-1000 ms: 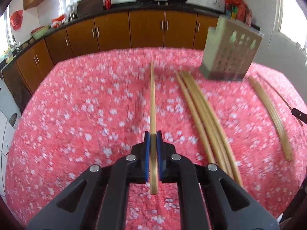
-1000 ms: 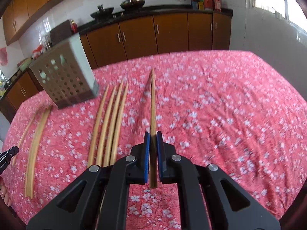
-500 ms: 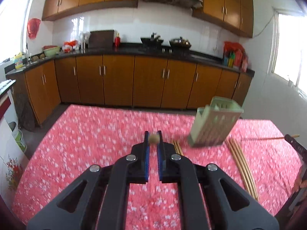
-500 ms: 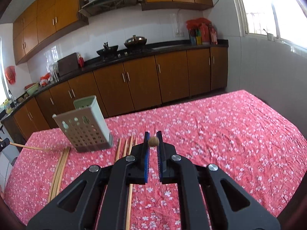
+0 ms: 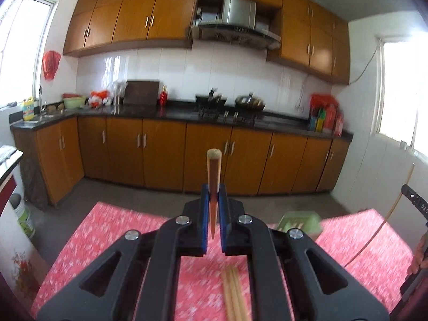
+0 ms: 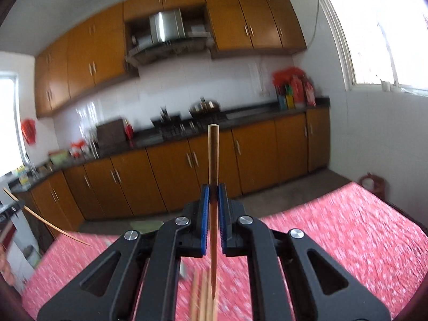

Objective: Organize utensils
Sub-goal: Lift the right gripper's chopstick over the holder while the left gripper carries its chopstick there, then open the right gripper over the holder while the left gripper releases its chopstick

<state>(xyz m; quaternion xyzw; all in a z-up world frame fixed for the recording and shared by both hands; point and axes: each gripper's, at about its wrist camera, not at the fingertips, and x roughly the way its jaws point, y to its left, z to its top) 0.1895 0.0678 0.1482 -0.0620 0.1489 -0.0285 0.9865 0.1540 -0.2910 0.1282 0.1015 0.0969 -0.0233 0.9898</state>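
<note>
My left gripper is shut on a wooden chopstick, held upright above the table. My right gripper is shut on another wooden chopstick, also tilted upward. The pale green perforated utensil holder stands on the table, half hidden behind the left gripper's right finger. In the right wrist view only its rim shows. Several loose chopsticks lie on the red floral tablecloth below the left gripper, and they also show in the right wrist view. The right gripper's chopstick crosses the left view's right edge.
The red floral tablecloth covers the table below both grippers. Brown kitchen cabinets and a dark counter with a stove stand beyond the table's far edge. A white appliance is at the left.
Both grippers have lifted their chopsticks off the table and tilted upward, from pointing flat along the cloth to pointing at the cabinets. The table and holder have dropped low in both views.
</note>
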